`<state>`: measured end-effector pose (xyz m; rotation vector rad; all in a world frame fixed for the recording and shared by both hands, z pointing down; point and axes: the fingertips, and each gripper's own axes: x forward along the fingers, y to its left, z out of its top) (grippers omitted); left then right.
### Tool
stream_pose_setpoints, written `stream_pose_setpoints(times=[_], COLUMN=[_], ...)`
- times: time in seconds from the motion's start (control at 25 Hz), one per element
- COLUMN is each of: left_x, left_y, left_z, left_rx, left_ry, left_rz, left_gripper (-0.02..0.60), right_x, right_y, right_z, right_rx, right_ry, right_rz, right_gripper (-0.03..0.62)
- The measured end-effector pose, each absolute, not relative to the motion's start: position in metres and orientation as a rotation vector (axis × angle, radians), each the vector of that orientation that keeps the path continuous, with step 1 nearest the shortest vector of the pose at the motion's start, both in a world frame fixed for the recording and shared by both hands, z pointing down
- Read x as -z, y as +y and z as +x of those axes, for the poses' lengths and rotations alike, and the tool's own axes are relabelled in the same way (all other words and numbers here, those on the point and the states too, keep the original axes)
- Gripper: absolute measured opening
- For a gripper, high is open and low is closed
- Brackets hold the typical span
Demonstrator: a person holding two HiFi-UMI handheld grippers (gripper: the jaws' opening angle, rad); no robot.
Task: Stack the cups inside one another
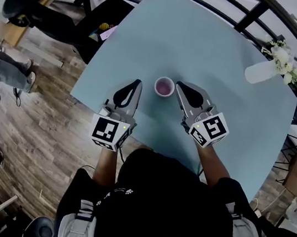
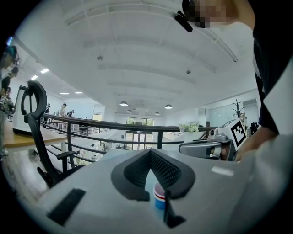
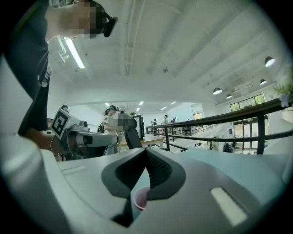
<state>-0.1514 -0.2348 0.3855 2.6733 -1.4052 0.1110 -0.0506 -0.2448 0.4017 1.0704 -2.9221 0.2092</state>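
Our left gripper and right gripper hang clenched and empty, flanking the cup standing on the counter; we judge the stacking done, so nothing needs holding.

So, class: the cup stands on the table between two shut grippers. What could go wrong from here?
1. The left gripper and right gripper flank the cup closely; a sideways swing might tip it.
2. Both are shut; moving in without opening would likely shove the cup across the table.
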Motion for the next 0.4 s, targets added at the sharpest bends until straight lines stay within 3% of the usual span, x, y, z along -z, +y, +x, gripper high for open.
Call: stream_pose_setpoints(times=[0.4], left_x=[-0.384], left_y=[-0.233], left_z=[-0.14], left_rx=[-0.11], left_ry=[-1.385], left_rz=[2.691], left_gripper=[-0.008], right_x=[-0.399], right_y=[-0.242], right_z=[-0.04], right_rx=[-0.205], right_ry=[-2.916], right_rz=[1.091], right_gripper=[0.008])
